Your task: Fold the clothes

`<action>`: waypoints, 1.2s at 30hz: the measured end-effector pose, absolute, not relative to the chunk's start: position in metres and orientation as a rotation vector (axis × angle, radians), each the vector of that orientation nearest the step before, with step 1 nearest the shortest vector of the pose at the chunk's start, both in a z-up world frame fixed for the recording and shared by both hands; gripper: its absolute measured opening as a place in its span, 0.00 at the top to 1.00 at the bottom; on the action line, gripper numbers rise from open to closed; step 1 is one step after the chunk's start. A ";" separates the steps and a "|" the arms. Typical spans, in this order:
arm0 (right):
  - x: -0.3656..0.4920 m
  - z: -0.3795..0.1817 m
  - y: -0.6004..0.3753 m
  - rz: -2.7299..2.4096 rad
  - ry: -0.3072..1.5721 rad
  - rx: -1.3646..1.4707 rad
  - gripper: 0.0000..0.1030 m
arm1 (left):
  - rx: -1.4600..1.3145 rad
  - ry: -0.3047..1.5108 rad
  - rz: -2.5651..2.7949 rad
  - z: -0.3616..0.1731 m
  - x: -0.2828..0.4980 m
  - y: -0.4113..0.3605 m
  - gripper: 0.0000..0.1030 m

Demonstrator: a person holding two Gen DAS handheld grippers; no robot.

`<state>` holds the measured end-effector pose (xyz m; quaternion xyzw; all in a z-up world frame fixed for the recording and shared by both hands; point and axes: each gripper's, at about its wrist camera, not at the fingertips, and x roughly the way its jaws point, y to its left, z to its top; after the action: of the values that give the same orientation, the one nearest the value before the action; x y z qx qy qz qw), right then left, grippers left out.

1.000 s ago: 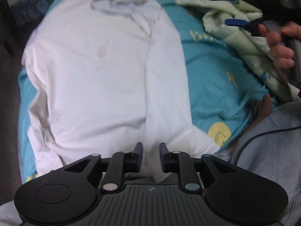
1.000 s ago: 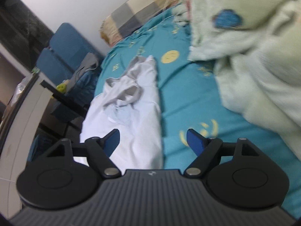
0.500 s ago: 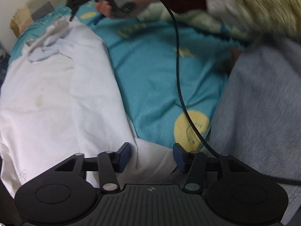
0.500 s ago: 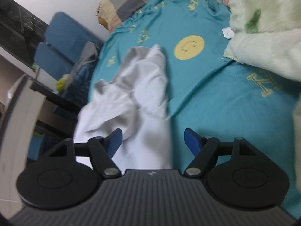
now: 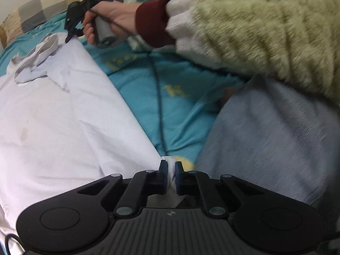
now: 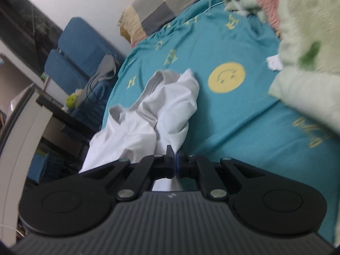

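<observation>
A white shirt (image 5: 63, 110) lies spread on the teal bedsheet (image 5: 180, 106), its grey collar at the far end. My left gripper (image 5: 171, 165) is shut on the shirt's near right hem corner. My right gripper (image 6: 174, 155) is shut on the shirt's (image 6: 165, 114) right edge near the collar; it also shows in the left wrist view (image 5: 71, 35), held by a hand at the shirt's shoulder. The cloth bunches in front of the right gripper.
A pale green fluffy blanket (image 6: 308, 53) lies along the bed's right side. A checked pillow (image 6: 161, 2) is at the head. The person's fuzzy green sleeve (image 5: 265, 27) and denim leg (image 5: 265, 144) fill the right. Blue chairs (image 6: 70, 51) and a dark table stand left of the bed.
Both grippers were open and have closed on the shirt's right edge. The left moved right to the hem corner; the right came down to the shoulder.
</observation>
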<state>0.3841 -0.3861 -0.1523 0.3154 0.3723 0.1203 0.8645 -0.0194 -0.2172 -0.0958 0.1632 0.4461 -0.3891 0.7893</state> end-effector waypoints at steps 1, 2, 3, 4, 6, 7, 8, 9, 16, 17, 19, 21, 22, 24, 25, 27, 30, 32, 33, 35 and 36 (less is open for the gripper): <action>0.384 -0.149 -0.391 0.242 0.777 0.654 0.96 | 0.341 0.954 -0.851 -0.092 -0.019 -0.222 0.93; 0.384 -0.145 -0.396 0.232 0.773 0.646 0.96 | 0.328 0.951 -0.859 -0.091 -0.018 -0.227 0.93; 0.385 -0.143 -0.401 0.223 0.765 0.644 0.96 | 0.312 0.955 -0.864 -0.092 -0.015 -0.231 0.93; 0.385 -0.141 -0.407 0.214 0.756 0.642 0.96 | 0.296 0.960 -0.868 -0.094 -0.013 -0.235 0.93; 0.386 -0.144 -0.421 0.186 0.756 0.647 0.96 | 0.272 0.979 -0.868 -0.102 -0.008 -0.243 0.93; 0.387 -0.147 -0.427 0.169 0.758 0.646 0.96 | 0.260 0.993 -0.865 -0.110 -0.006 -0.244 0.93; 0.388 -0.150 -0.434 0.152 0.759 0.644 0.96 | 0.249 1.008 -0.862 -0.117 -0.004 -0.246 0.93; 0.388 -0.155 -0.439 0.133 0.765 0.647 0.96 | 0.238 1.023 -0.859 -0.124 -0.002 -0.247 0.93; 0.385 -0.169 -0.443 0.088 0.807 0.589 0.94 | 0.149 1.067 -0.858 -0.138 0.014 -0.240 0.72; 0.383 -0.165 -0.440 0.084 0.802 0.573 0.93 | 0.141 1.061 -0.856 -0.134 0.015 -0.237 0.65; 0.376 -0.156 -0.436 0.091 0.795 0.563 0.93 | 0.134 1.024 -0.850 -0.124 0.014 -0.232 0.52; 0.364 -0.146 -0.433 0.102 0.798 0.562 0.90 | 0.125 0.970 -0.840 -0.114 0.012 -0.223 0.44; 0.355 -0.140 -0.431 0.101 0.798 0.550 0.87 | 0.123 0.944 -0.829 -0.110 0.011 -0.218 0.42; 0.336 -0.127 -0.428 0.099 0.791 0.524 0.58 | 0.125 0.895 -0.789 -0.104 0.011 -0.208 0.39; 0.325 -0.119 -0.426 0.101 0.780 0.510 0.51 | 0.135 0.868 -0.758 -0.101 0.011 -0.203 0.38; 0.303 -0.101 -0.420 0.103 0.760 0.480 0.40 | 0.137 0.826 -0.699 -0.097 0.013 -0.191 0.36; 0.270 -0.074 -0.407 0.097 0.752 0.457 0.39 | 0.132 0.776 -0.609 -0.092 0.022 -0.171 0.33; 0.240 -0.058 -0.398 0.102 0.733 0.464 0.39 | 0.147 0.745 -0.549 -0.090 0.026 -0.159 0.32; 0.223 -0.051 -0.393 0.106 0.720 0.476 0.39 | 0.153 0.735 -0.518 -0.090 0.029 -0.156 0.32; 0.191 -0.040 -0.384 0.110 0.691 0.495 0.39 | 0.152 0.728 -0.468 -0.087 0.039 -0.149 0.32; 0.175 -0.036 -0.380 0.110 0.676 0.502 0.39 | 0.154 0.723 -0.450 -0.084 0.046 -0.145 0.32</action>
<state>0.1754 -0.3804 -0.0360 0.2435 0.3278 0.0532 0.9113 0.0461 -0.1448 -0.0837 0.0744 0.3503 -0.2182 0.9078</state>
